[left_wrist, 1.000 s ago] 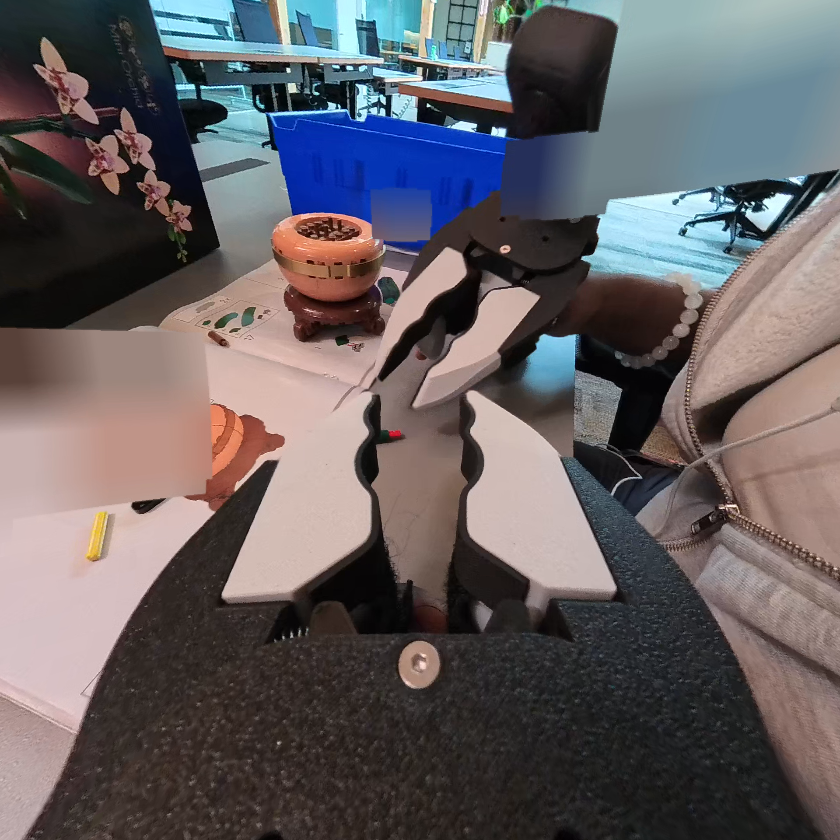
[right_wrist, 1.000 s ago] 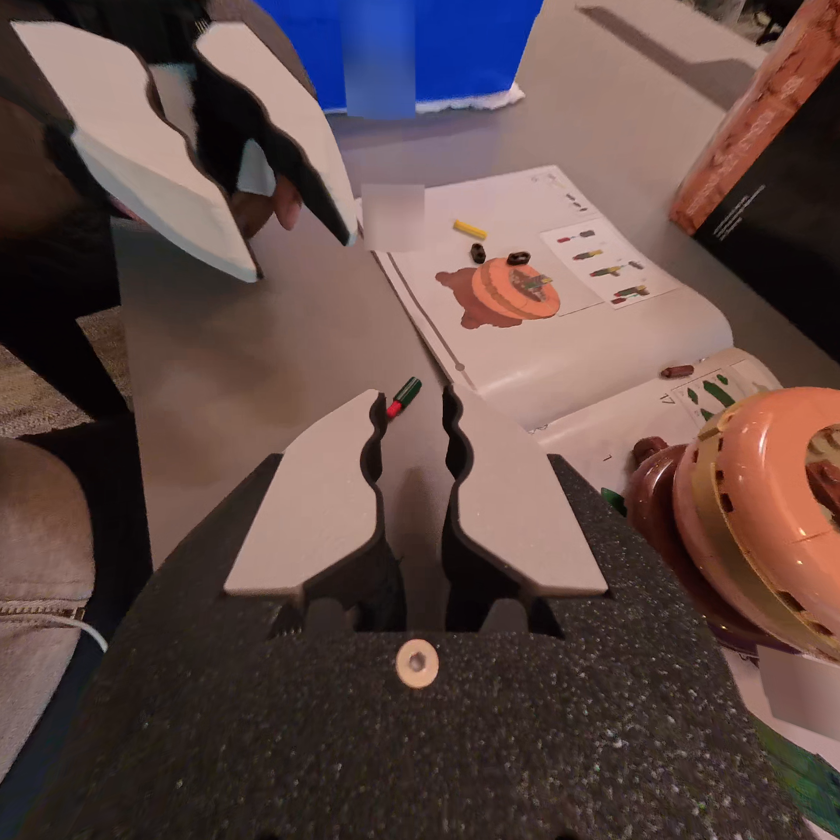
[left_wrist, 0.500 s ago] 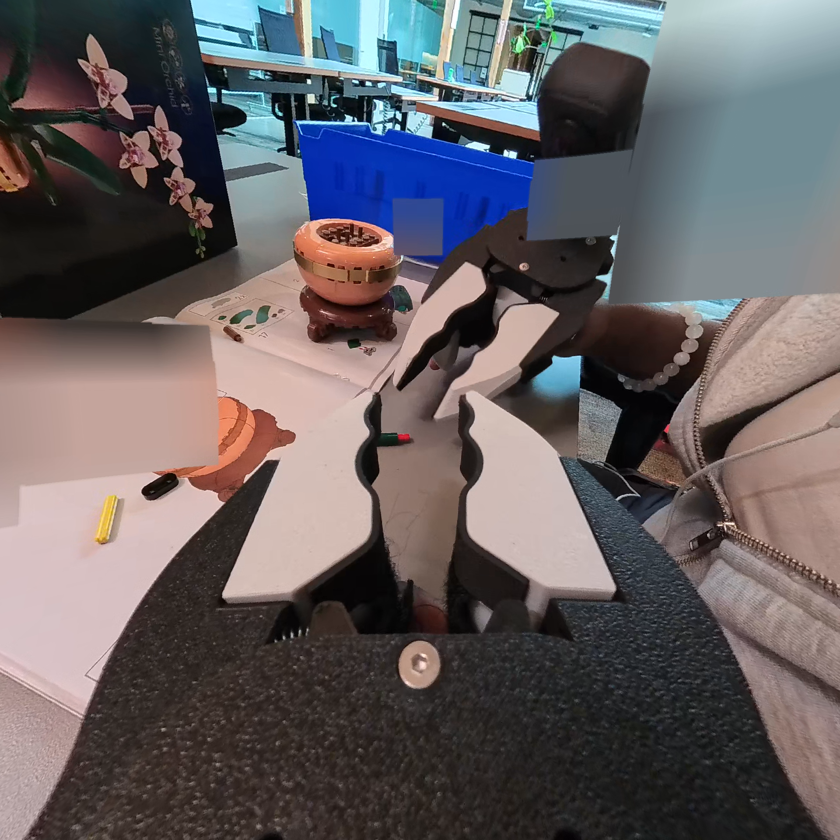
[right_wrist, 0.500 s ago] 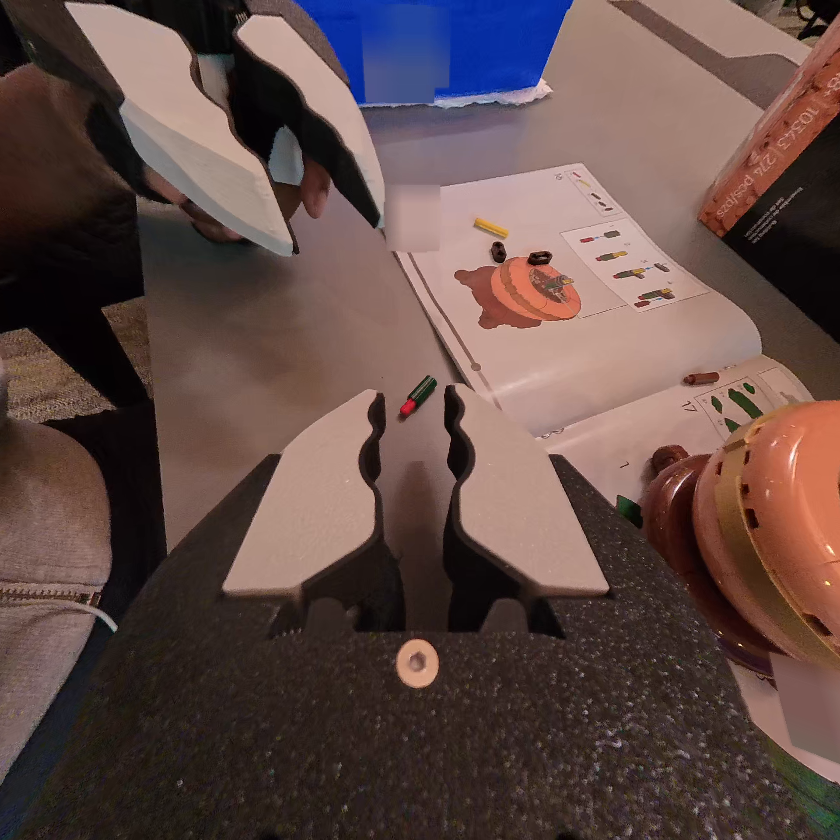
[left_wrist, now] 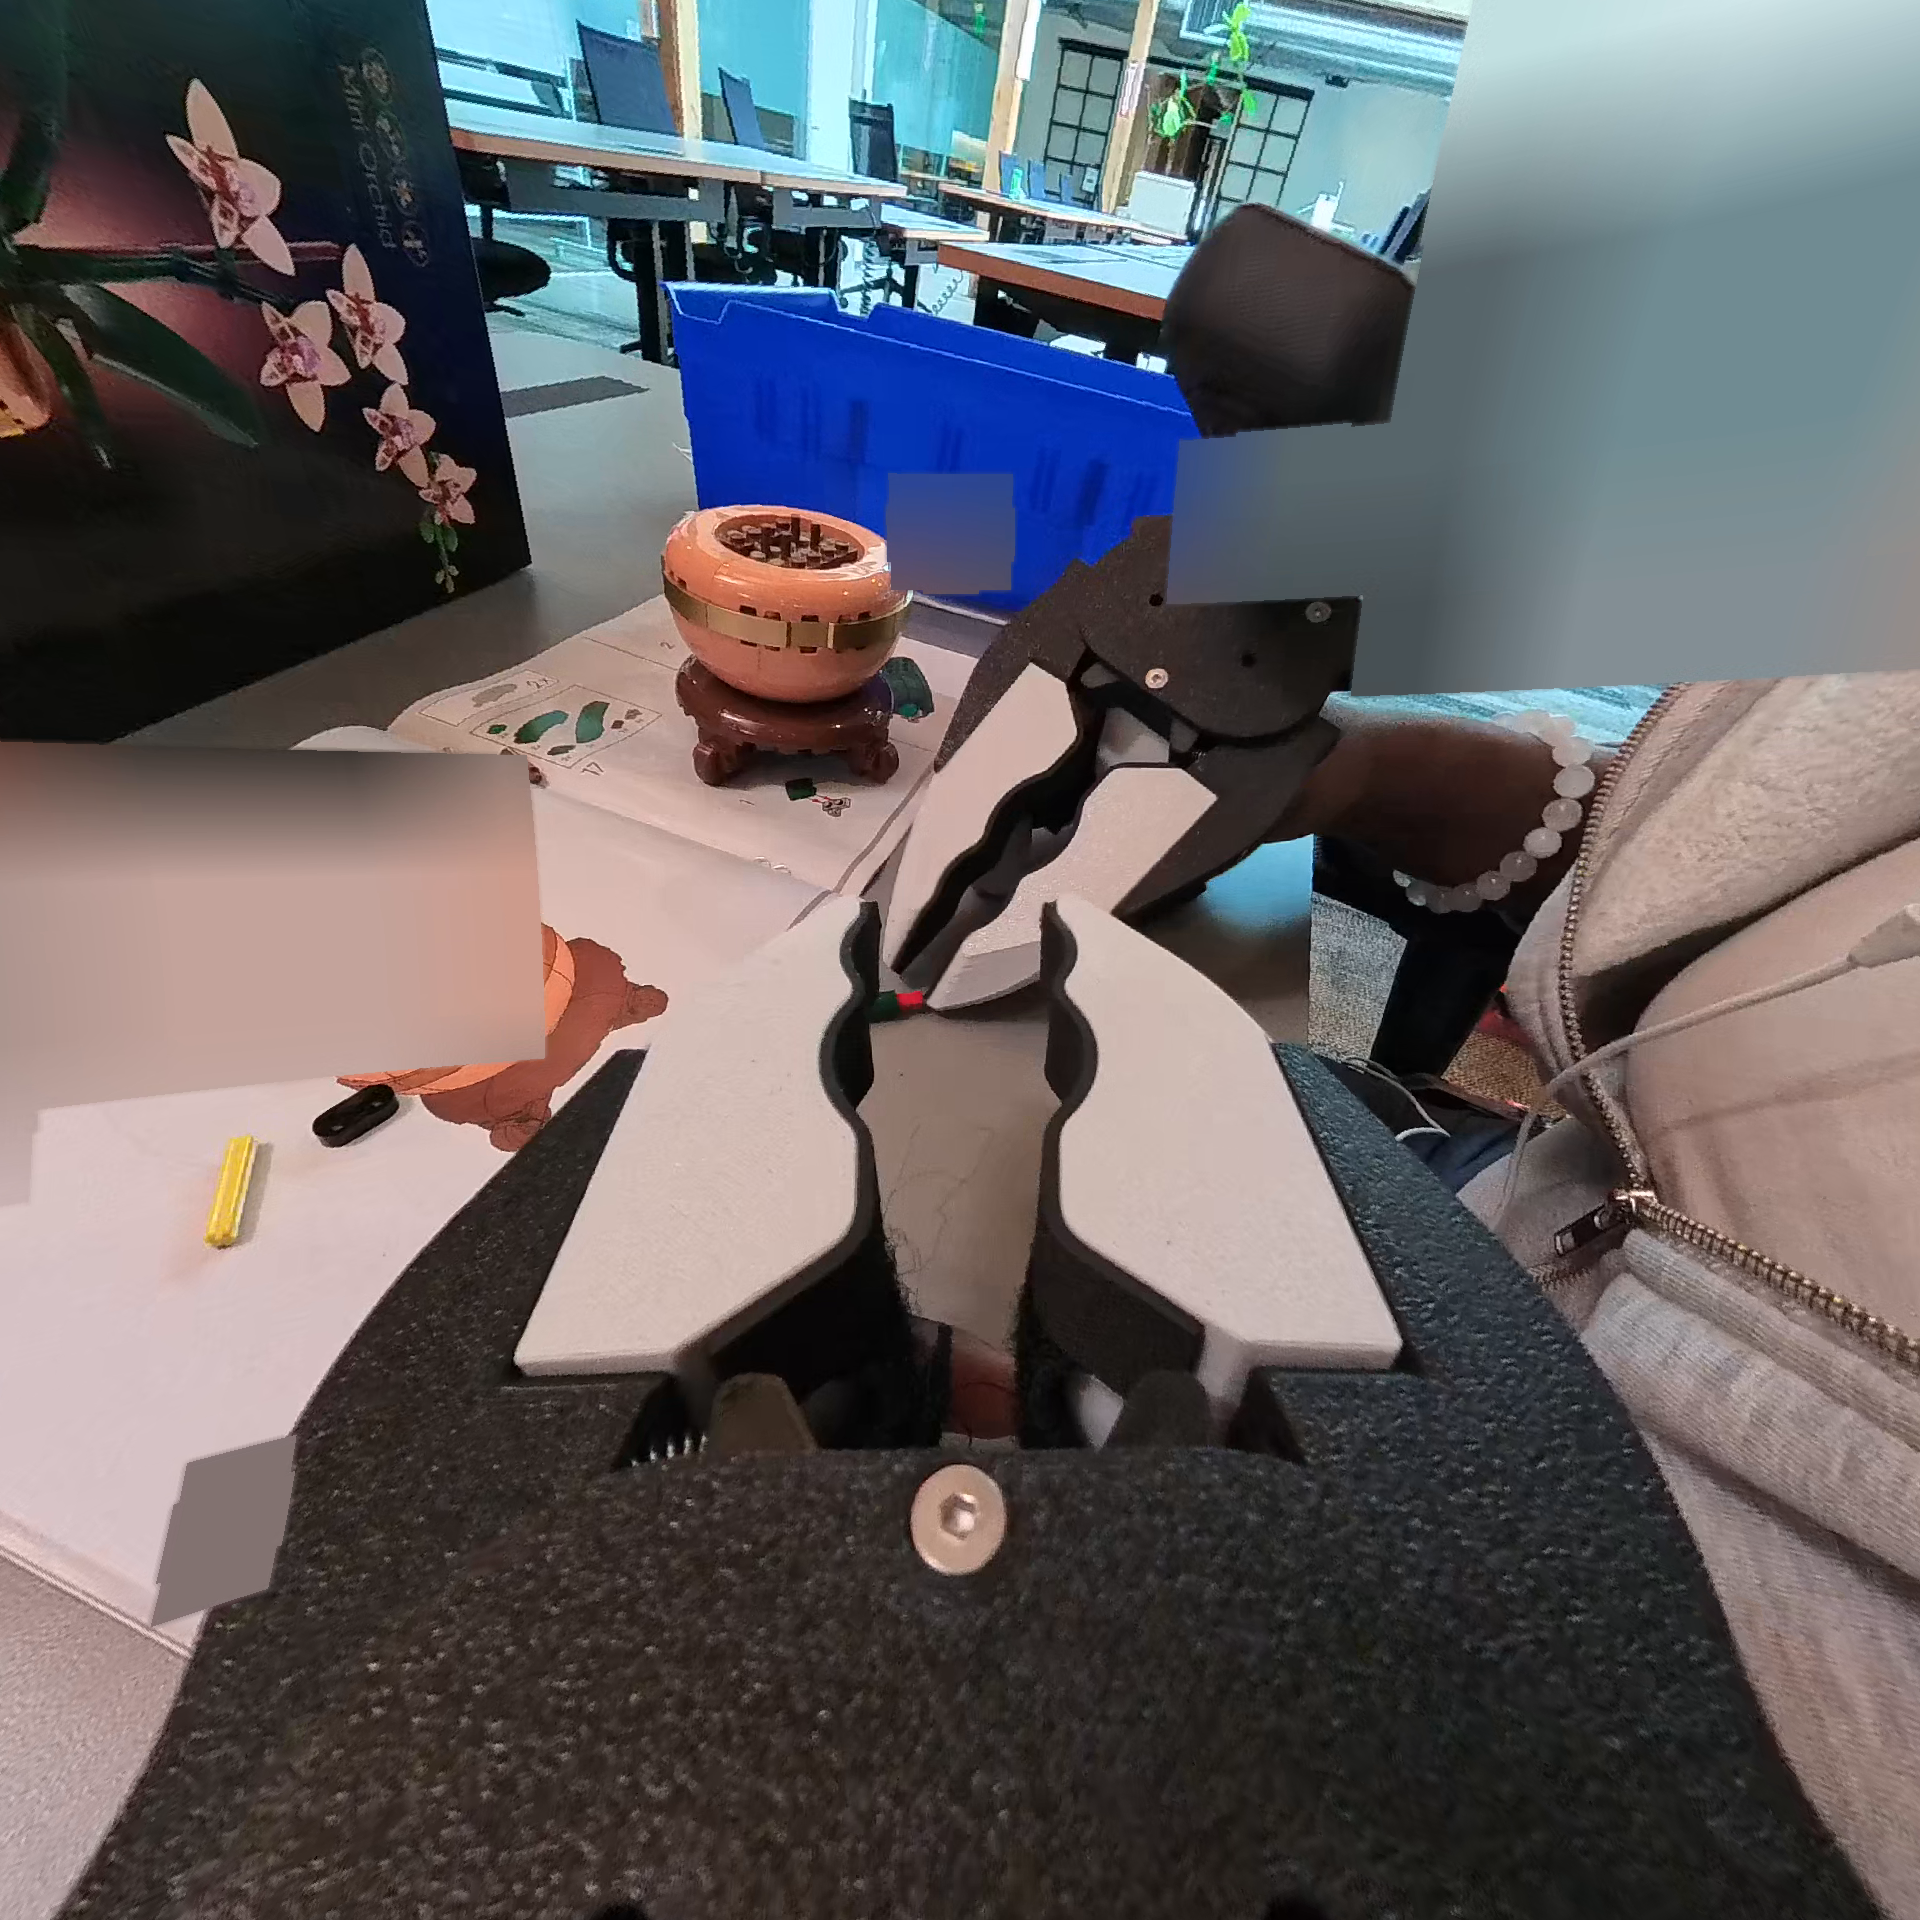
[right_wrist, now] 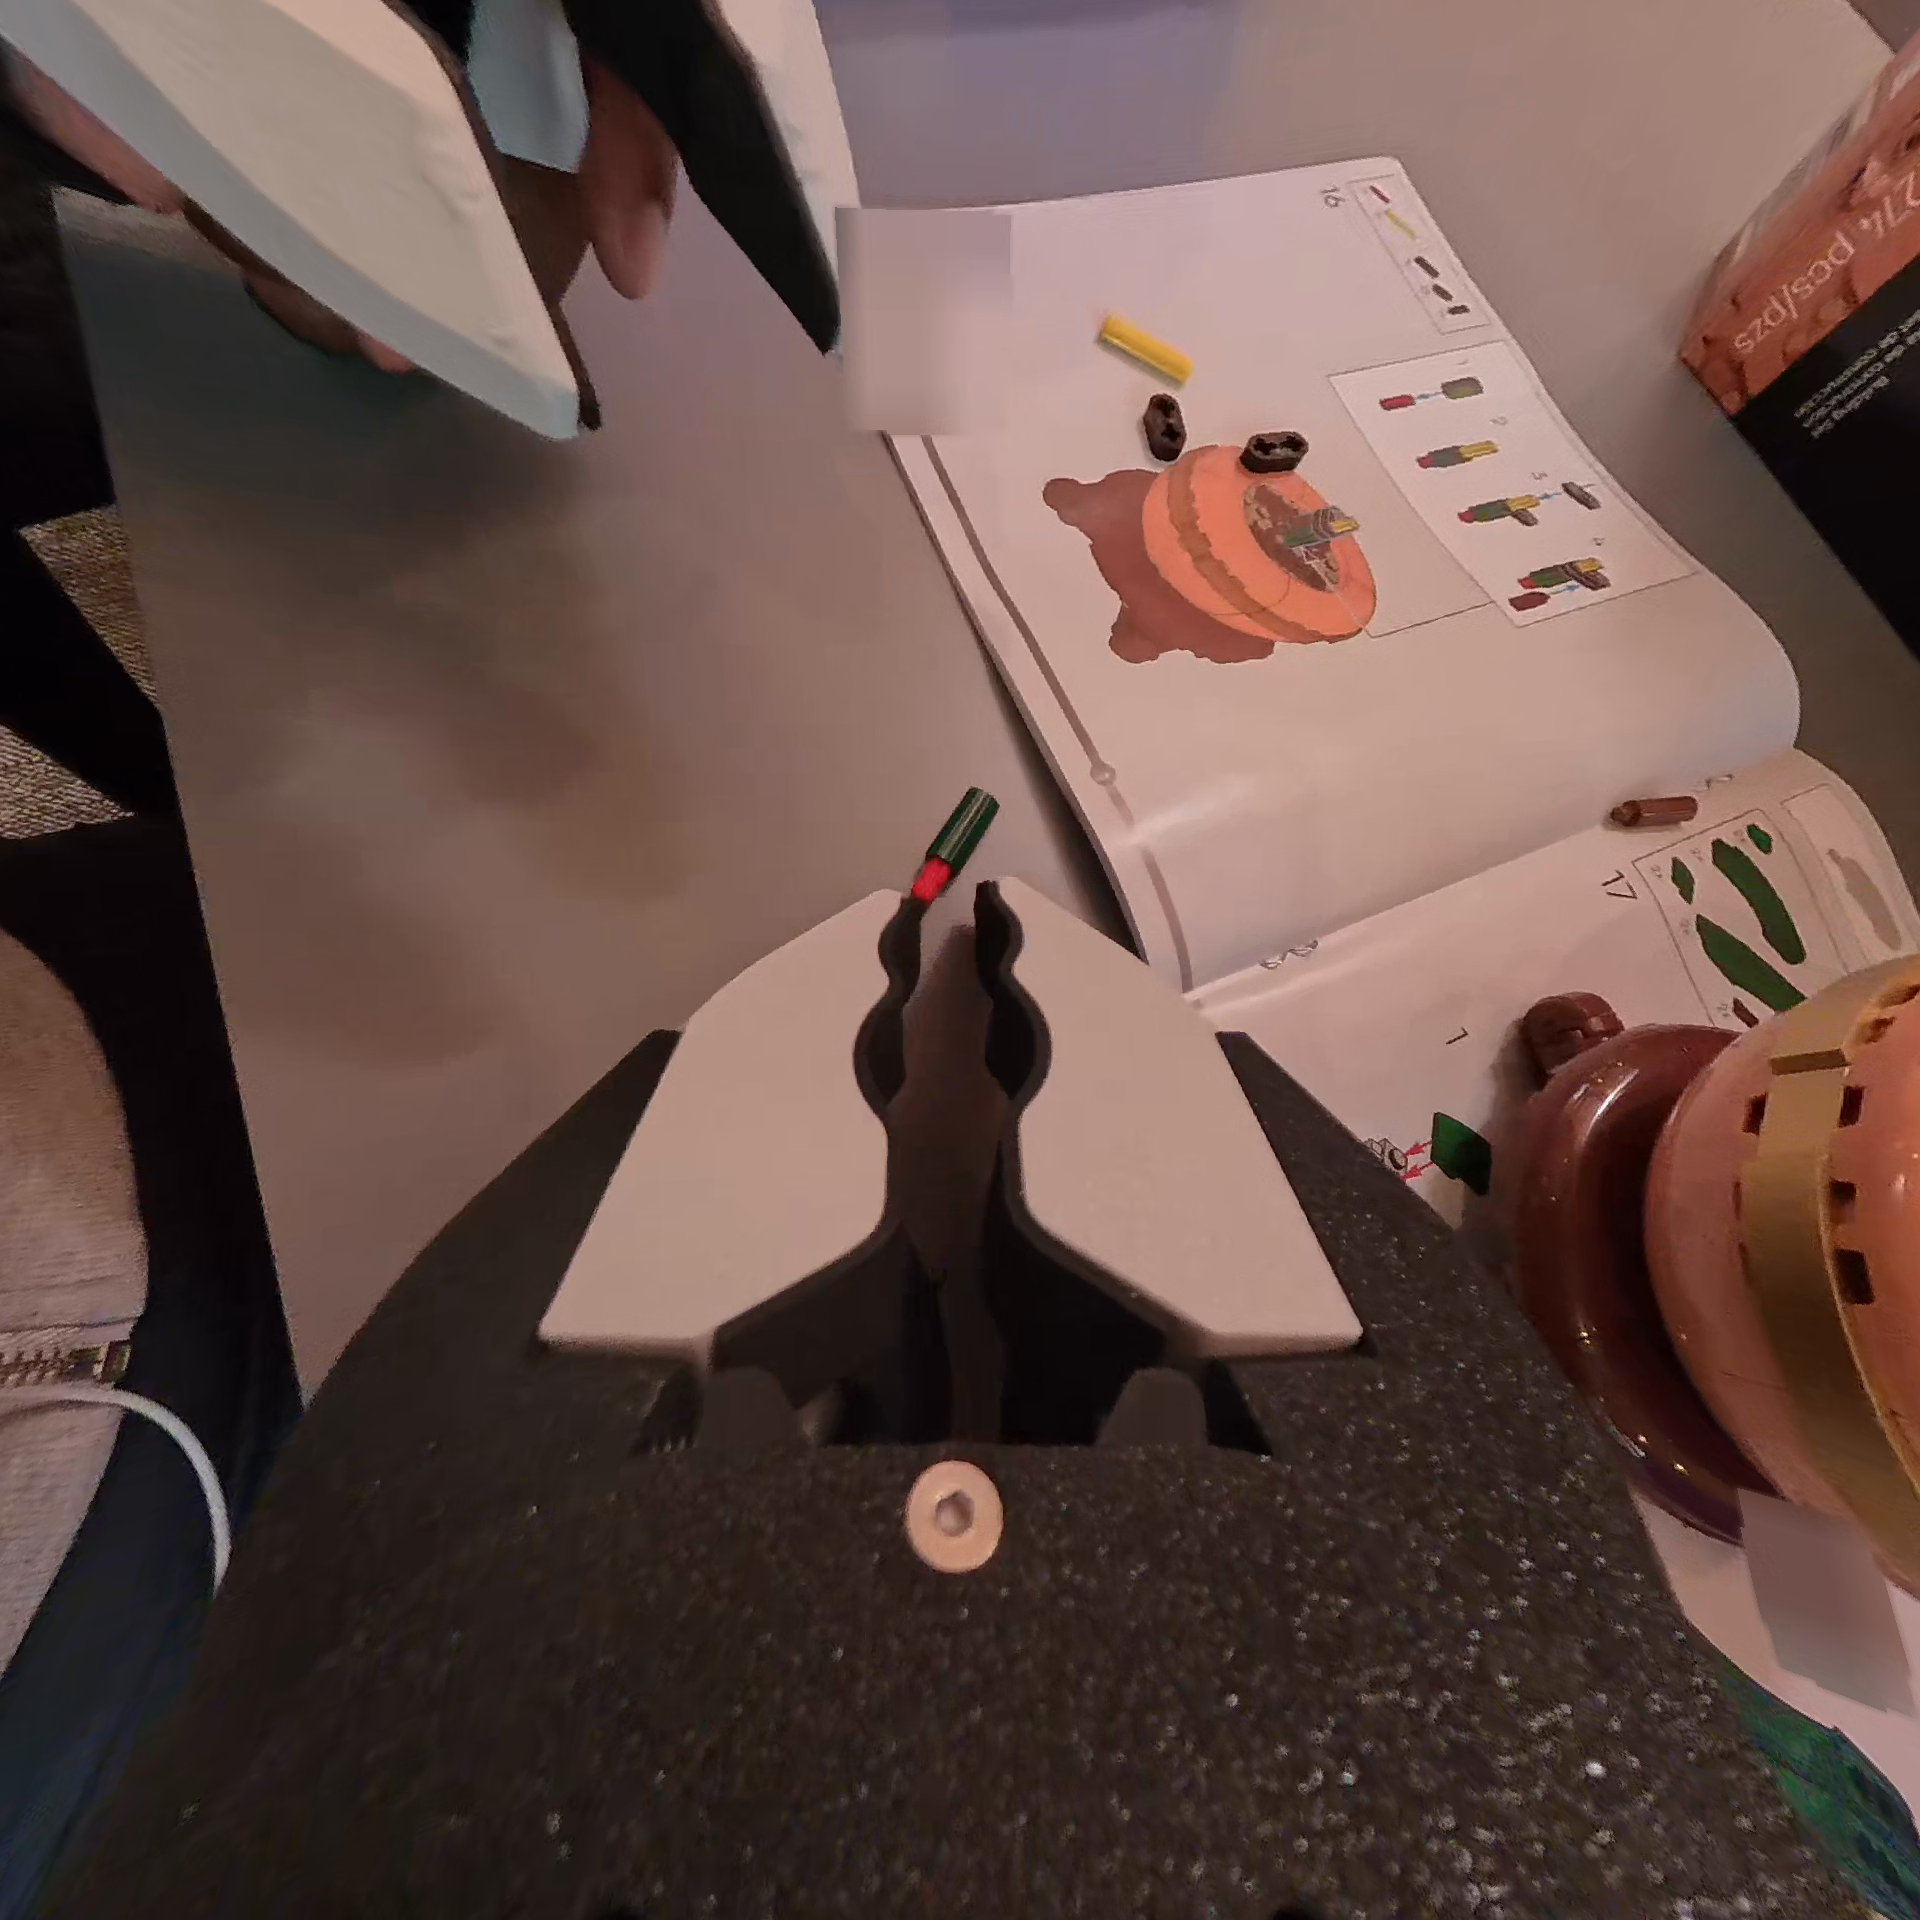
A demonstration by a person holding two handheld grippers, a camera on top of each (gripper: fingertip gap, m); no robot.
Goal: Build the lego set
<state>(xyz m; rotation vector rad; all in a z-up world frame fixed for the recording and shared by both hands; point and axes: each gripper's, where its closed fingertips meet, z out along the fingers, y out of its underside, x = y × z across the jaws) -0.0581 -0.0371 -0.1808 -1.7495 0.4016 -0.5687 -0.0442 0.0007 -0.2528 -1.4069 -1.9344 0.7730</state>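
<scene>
In the left wrist view, the left tongs (left_wrist: 951, 971) are held open above the grey surface (left_wrist: 956, 1164), with a wide gap between the two pale fingers and nothing in it. Just in front of them lies a small green and red piece (left_wrist: 898, 1004) on the surface, and the right tongs (left_wrist: 925, 971) come down from the right, with their tips touching the surface just beside this piece. Further left, a yellow piece (left_wrist: 230, 1190) and a black link (left_wrist: 355, 1114) lie on the open instruction booklet (left_wrist: 707, 883), and the peach pot model (left_wrist: 784, 623) stands on the booklet behind. In the right wrist view, the right tongs (right_wrist: 948, 896) are almost closed, with only a narrow slit between the tips, and the red end of the green and red piece (right_wrist: 953, 844) lies just at the left tip; I cannot tell if it is really gripped. The left tongs (right_wrist: 707, 364) hang open at the upper left.
</scene>
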